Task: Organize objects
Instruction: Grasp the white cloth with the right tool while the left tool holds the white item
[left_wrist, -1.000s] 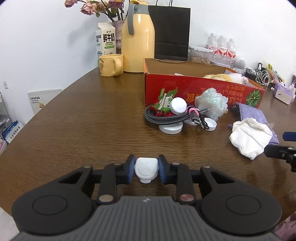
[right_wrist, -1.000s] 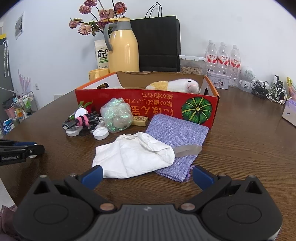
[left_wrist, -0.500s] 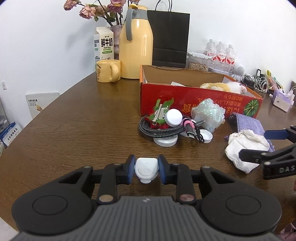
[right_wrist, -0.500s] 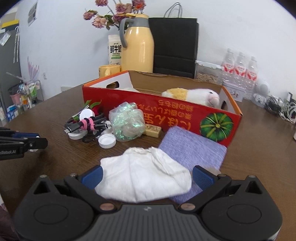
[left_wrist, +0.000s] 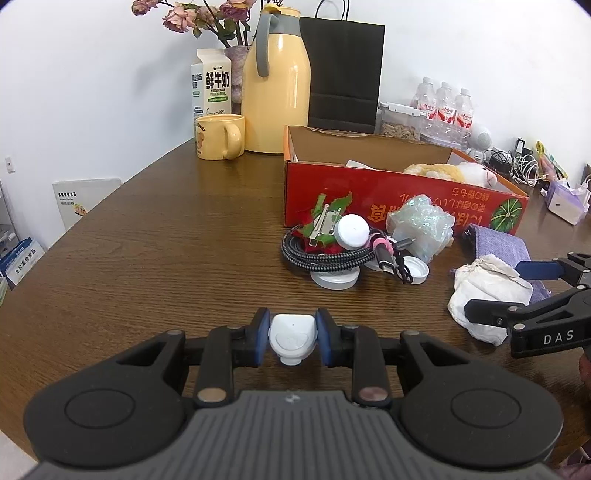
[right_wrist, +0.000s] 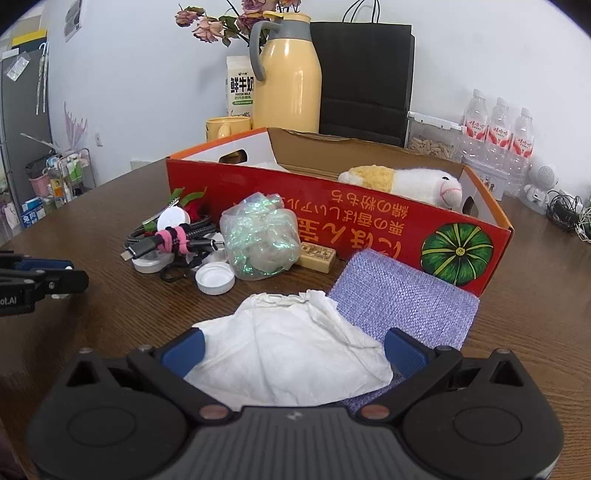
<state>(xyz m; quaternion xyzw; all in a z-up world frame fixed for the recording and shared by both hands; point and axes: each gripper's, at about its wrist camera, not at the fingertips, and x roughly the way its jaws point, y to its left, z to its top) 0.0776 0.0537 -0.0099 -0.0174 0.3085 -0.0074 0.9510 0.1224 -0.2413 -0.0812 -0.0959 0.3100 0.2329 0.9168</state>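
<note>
My left gripper (left_wrist: 292, 338) is shut on a small white plastic case (left_wrist: 293, 338) above the table. My right gripper (right_wrist: 293, 350) is open, its fingers either side of a crumpled white cloth (right_wrist: 291, 358) that lies partly on a purple woven pouch (right_wrist: 402, 295). The right gripper also shows in the left wrist view (left_wrist: 495, 291), at the cloth (left_wrist: 487, 291). A red cardboard box (right_wrist: 369, 218) holds a plush toy (right_wrist: 406, 184). In front of it lie a coiled cable (left_wrist: 325, 254), white lids (right_wrist: 215, 278), an iridescent wrapper ball (right_wrist: 260, 236) and a small wooden block (right_wrist: 317, 254).
A yellow thermos (left_wrist: 277, 81), milk carton (left_wrist: 211, 86), yellow mug (left_wrist: 219, 136), flower vase and black paper bag (left_wrist: 343, 74) stand at the back. Water bottles (right_wrist: 498, 129), a snack container and tangled cables (left_wrist: 517, 166) sit at the back right. The table edge curves on the left.
My right gripper has moved forward until its open fingers flank the white cloth. My left gripper still holds the white case and has shifted slightly.
</note>
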